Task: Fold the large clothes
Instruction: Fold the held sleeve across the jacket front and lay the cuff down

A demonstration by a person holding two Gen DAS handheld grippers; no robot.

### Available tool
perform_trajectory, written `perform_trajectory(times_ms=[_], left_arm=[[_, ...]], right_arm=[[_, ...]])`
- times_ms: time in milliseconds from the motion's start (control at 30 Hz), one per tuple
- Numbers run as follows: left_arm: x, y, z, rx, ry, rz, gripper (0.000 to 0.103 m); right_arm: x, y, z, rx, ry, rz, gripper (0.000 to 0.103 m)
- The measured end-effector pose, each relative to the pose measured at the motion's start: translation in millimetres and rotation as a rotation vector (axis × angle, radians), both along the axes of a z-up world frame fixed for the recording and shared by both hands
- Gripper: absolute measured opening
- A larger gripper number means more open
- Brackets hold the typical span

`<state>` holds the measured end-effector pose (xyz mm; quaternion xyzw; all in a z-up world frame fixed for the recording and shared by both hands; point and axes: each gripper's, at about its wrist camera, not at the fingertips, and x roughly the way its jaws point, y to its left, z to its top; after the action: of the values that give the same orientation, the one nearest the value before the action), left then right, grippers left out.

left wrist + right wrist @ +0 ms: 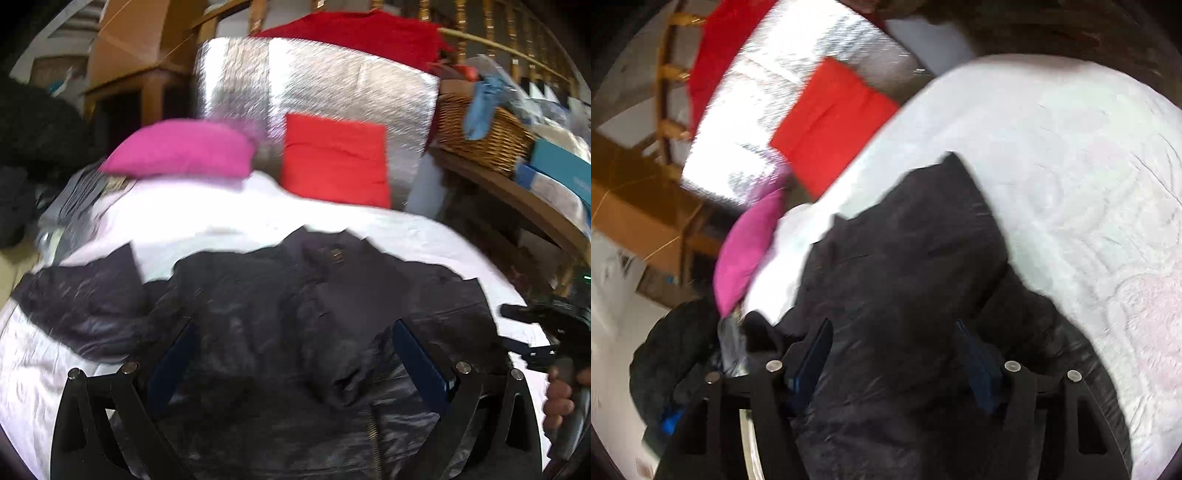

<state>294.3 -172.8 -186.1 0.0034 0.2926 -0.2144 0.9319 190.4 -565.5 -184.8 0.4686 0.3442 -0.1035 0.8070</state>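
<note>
You are working over the bed (436, 236), its white cover carrying the dark jacket (280, 306), which is lying spread with its collar toward the cushions and its hem toward you, so its long axis is running away from you. One sleeve (85, 299) is trailing out to your left. The left gripper (295, 354) is hovering over the jacket's middle, jaws standing wide and holding nothing. The right gripper (895, 354) is sitting over the jacket's right side, jaws likewise wide, with dark fabric between them though not pinched. Your left looks nearer that loose sleeve.
</note>
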Motion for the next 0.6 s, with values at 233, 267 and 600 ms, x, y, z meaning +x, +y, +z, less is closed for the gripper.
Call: perform_trajectory(times_ms=[233,267,600], left_arm=[[12.8,-69.8,-29.1,0.103,0.069,-0.087,0.103],[15.1,-79.7,-34.1,0.135,0.074,-0.095,0.103],[51.7,-51.1,-52.7,0.077,0.299,-0.045,0.044]], right_arm=[[16.2,-1.7,-31.8,0.184,0.033,-0.045,0.068],[8.1,-3.1,-32.8,0.189,0.031,-0.045,0.068],[4.6,-0.5,-32.1,0.16,0.053,-0.024,0.068]])
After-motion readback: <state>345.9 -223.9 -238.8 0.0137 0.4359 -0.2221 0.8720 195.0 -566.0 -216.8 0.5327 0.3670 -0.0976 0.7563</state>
